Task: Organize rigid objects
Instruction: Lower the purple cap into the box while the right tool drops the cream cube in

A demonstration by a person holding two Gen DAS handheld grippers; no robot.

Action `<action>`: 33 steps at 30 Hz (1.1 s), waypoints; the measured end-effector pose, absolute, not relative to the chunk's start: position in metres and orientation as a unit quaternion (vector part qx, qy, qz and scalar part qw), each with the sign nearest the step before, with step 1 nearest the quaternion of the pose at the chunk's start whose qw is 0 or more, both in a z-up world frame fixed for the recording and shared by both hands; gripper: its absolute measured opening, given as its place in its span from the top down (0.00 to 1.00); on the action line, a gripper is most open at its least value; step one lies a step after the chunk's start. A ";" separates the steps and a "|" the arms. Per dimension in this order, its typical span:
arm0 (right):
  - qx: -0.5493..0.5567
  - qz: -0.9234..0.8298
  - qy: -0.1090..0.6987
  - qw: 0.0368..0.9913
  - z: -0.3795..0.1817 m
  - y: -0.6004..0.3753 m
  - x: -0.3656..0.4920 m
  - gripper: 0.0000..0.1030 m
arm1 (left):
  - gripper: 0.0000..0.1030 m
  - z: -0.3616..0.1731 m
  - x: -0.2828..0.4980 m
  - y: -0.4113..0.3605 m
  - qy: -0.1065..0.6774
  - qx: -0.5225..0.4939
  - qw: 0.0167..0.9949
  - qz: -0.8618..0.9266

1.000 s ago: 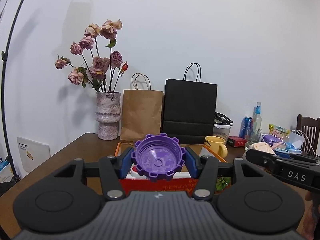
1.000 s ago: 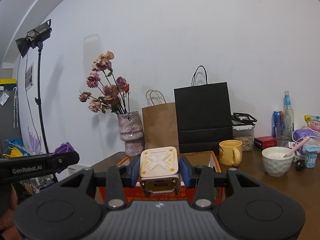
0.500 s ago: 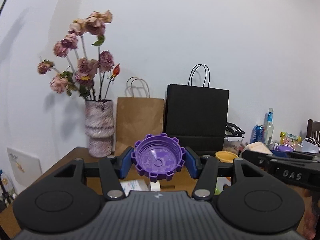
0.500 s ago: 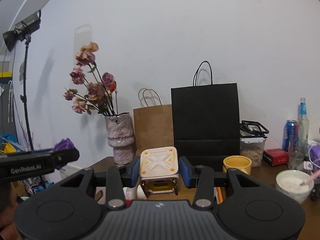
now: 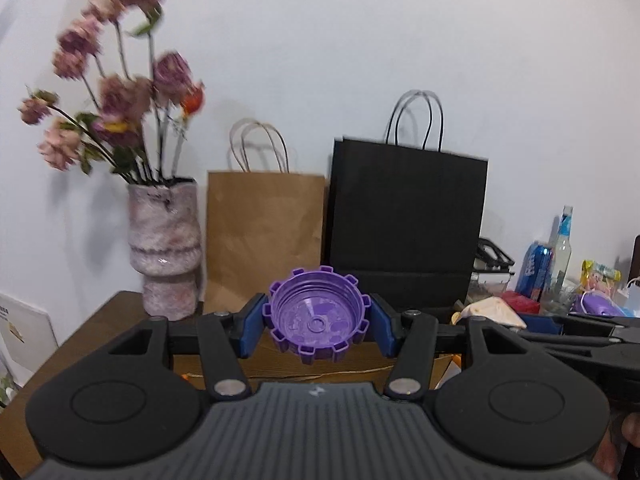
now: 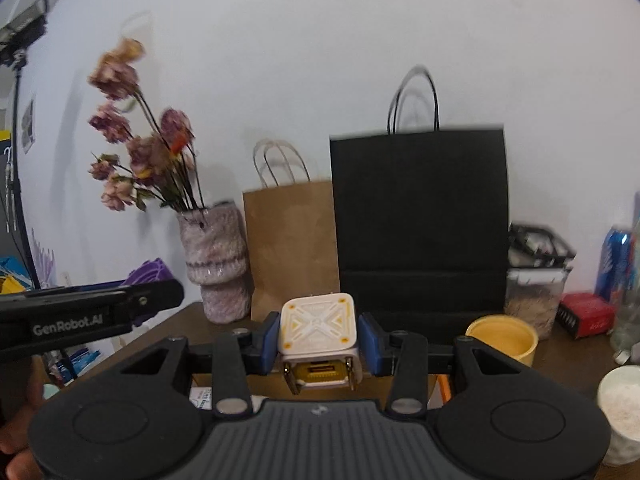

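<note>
left gripper (image 5: pixel 317 326) clamped on cap (image 5: pixel 316 316): light, stiff, ridged rim grips well | right gripper (image 6: pixel 317 342) clamped on charger (image 6: pixel 318 330): smooth, hold flat sides

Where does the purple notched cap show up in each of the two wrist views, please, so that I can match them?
Left wrist view: the purple cap sits centre frame, clamped between the left gripper fingers, open side toward the camera.
Right wrist view: only a purple sliver of it shows at far left, above the other gripper's black body.
Shared landmark: the black paper bag against the wall.
</note>
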State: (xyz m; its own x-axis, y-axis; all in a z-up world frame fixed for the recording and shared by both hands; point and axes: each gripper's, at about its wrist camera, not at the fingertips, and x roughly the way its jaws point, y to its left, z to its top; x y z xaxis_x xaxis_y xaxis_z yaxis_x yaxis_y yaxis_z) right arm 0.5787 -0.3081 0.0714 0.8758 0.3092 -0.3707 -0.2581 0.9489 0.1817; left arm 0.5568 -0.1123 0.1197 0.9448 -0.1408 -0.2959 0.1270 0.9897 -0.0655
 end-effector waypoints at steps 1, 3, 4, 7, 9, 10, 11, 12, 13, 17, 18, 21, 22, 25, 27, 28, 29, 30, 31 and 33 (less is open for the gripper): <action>0.064 0.147 0.219 0.962 0.068 -0.309 0.589 0.60 | 0.47 0.119 0.568 -0.112 0.166 -0.026 0.983 -0.073; 0.073 0.153 0.256 0.952 0.061 -0.312 0.606 0.60 | 0.47 0.113 0.593 -0.112 0.206 -0.050 0.974 -0.086; 0.077 0.159 0.277 0.944 0.055 -0.313 0.615 0.60 | 0.47 0.109 0.602 -0.111 0.221 -0.060 0.969 -0.088; 0.070 0.163 0.325 0.929 0.041 -0.310 0.635 0.60 | 0.47 0.094 0.632 -0.115 0.269 -0.063 0.957 -0.089; 0.058 0.159 0.352 0.920 0.030 -0.305 0.646 0.60 | 0.47 0.080 0.651 -0.121 0.310 -0.056 0.945 -0.091; 0.051 0.158 0.366 0.916 0.024 -0.302 0.652 0.60 | 0.47 0.074 0.659 -0.123 0.330 -0.055 0.938 -0.094; 0.044 0.156 0.379 0.911 0.019 -0.299 0.656 0.60 | 0.47 0.068 0.667 -0.125 0.350 -0.053 0.930 -0.098; 0.038 0.153 0.389 0.908 0.013 -0.296 0.659 0.60 | 0.47 0.061 0.675 -0.128 0.370 -0.049 0.922 -0.103; 0.028 0.153 0.398 0.904 0.007 -0.293 0.662 0.60 | 0.47 0.055 0.682 -0.132 0.386 -0.041 0.916 -0.102; 0.000 0.160 0.432 0.888 -0.014 -0.281 0.670 0.60 | 0.46 0.036 0.693 -0.154 0.418 0.025 0.902 -0.106; -0.006 0.161 0.441 0.883 -0.020 -0.277 0.672 0.60 | 0.46 0.030 0.696 -0.158 0.425 0.038 0.898 -0.103; -0.017 0.163 0.463 0.871 -0.035 -0.272 0.676 0.60 | 0.45 0.014 0.703 -0.166 0.440 0.056 0.892 -0.087; -0.018 0.164 0.472 0.866 -0.037 -0.270 0.677 0.60 | 0.45 0.011 0.705 -0.167 0.444 0.057 0.890 -0.086; -0.020 0.161 0.461 0.872 -0.032 -0.270 0.676 0.59 | 0.32 0.002 0.707 -0.164 0.460 0.046 0.882 -0.092; -0.025 0.160 0.462 0.872 -0.030 -0.268 0.677 0.59 | 0.32 0.001 0.706 -0.164 0.459 0.046 0.883 -0.088; -0.025 0.161 0.464 0.871 -0.030 -0.268 0.677 0.58 | 0.32 0.003 0.706 -0.163 0.457 0.047 0.884 -0.086; -0.025 0.161 0.465 0.870 -0.028 -0.268 0.677 0.57 | 0.32 0.006 0.704 -0.162 0.454 0.044 0.886 -0.083; -0.025 0.161 0.464 0.871 -0.026 -0.268 0.675 0.56 | 0.32 0.010 0.703 -0.160 0.453 0.041 0.887 -0.081; -0.025 0.160 0.463 0.871 -0.022 -0.268 0.674 0.51 | 0.32 0.015 0.701 -0.157 0.451 0.040 0.888 -0.081; -0.026 0.160 0.459 0.873 -0.014 -0.271 0.670 0.46 | 0.26 0.029 0.692 -0.150 0.442 0.039 0.893 -0.077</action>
State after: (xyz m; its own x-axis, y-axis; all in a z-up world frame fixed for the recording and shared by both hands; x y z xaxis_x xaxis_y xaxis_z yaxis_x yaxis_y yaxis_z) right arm 0.6697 -0.2712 -0.0139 0.5268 0.2549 -0.8109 -0.3036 0.9475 0.1006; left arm 0.6924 -0.1502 0.0292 0.5982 -0.1033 -0.7947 0.1729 0.9849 0.0022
